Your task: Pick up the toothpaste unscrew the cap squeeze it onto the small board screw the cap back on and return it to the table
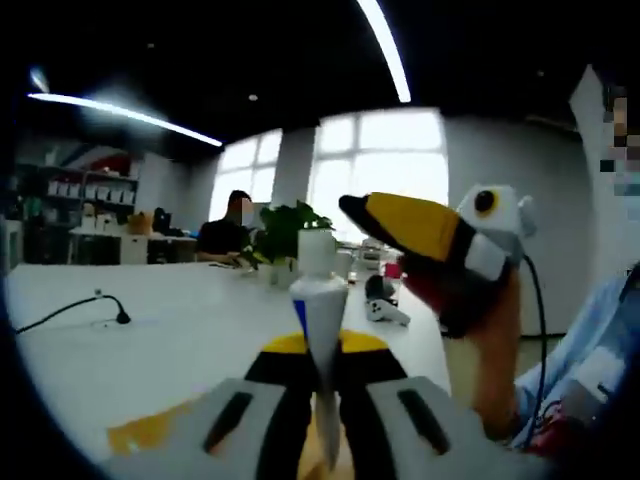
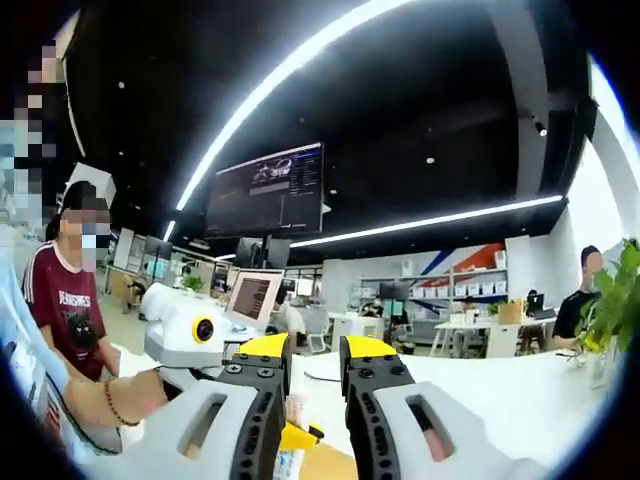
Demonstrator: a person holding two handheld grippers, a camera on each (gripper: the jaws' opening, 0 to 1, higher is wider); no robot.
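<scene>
A white toothpaste tube (image 1: 318,300) with a blue mark stands upright between my left gripper's (image 1: 320,345) yellow-tipped jaws, which are shut on its lower body. Its white cap (image 1: 316,250) points up and sits on the tube. My right gripper (image 1: 365,215) reaches in from the right, held by a hand (image 1: 490,350); its yellow and black jaw tips hover just right of the cap, a little apart from it. In the right gripper view my right gripper (image 2: 315,350) is open with nothing between its jaws. Below it are the left gripper's tip (image 2: 298,437) and the small wooden board (image 2: 335,466).
A white table (image 1: 170,330) stretches ahead, with a black cable (image 1: 75,308) at its left. A potted plant (image 1: 285,232) and small items stand behind the tube. A person (image 1: 228,232) sits at the far side. Another person (image 2: 70,290) stands left. The board's edge (image 1: 140,432) lies low left.
</scene>
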